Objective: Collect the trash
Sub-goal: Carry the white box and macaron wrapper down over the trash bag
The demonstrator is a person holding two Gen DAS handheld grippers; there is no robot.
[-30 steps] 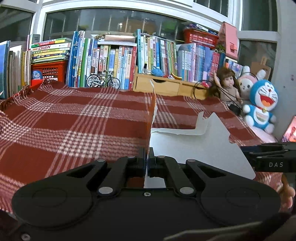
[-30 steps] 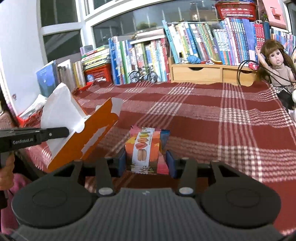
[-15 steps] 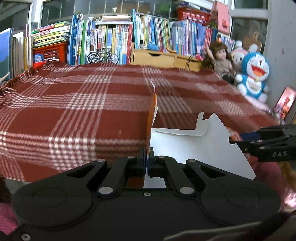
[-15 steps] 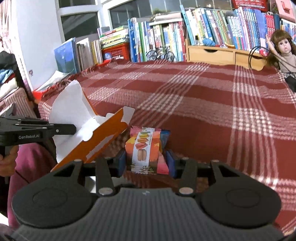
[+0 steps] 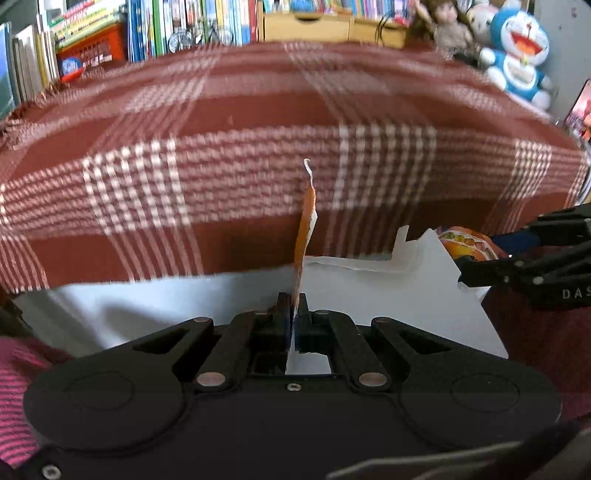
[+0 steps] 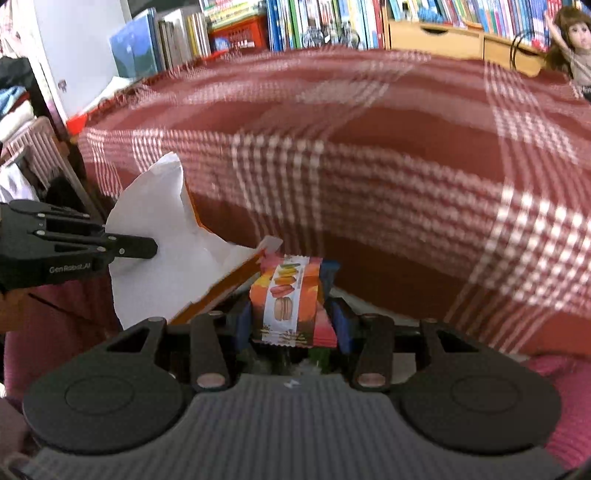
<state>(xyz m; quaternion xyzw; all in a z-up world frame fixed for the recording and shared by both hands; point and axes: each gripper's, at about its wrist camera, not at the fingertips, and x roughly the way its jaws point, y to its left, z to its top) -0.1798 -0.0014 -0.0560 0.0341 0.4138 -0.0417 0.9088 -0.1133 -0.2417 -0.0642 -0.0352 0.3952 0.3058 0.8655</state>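
Two black jaws of the left gripper point(image 5: 293, 314) were pressed together on the bottom edge of a torn cardboard box point(image 5: 369, 291), orange outside and white inside; in the left wrist view one panel rose edge-on straight up from between the jaws while a white flap spread out to the right of them. Beyond the jaws hung the red plaid cloth point(image 5: 236, 192), blurred, its lower edge just above the fingertips, with pale floor below it. To the right of the jaws the right gripper point(image 5: 480, 260) reached in, carrying a colourful wrapper. Far ahead stood books point(image 5: 177, 22) and a blue plush toy point(image 5: 519, 55). In the right wrist view the right gripper point(image 6: 293, 317) had its blue-padded jaws partly apart and clamped on a macaron snack packet point(image 6: 291, 302), which stood upright between them. Just left of the jaws the cardboard box point(image 6: 159, 240) showed its white inside and an orange edge that nearly touched the packet, held by the left gripper point(image 6: 147, 247) from the left. Ahead of the jaws lay the plaid cloth point(image 6: 369, 166).
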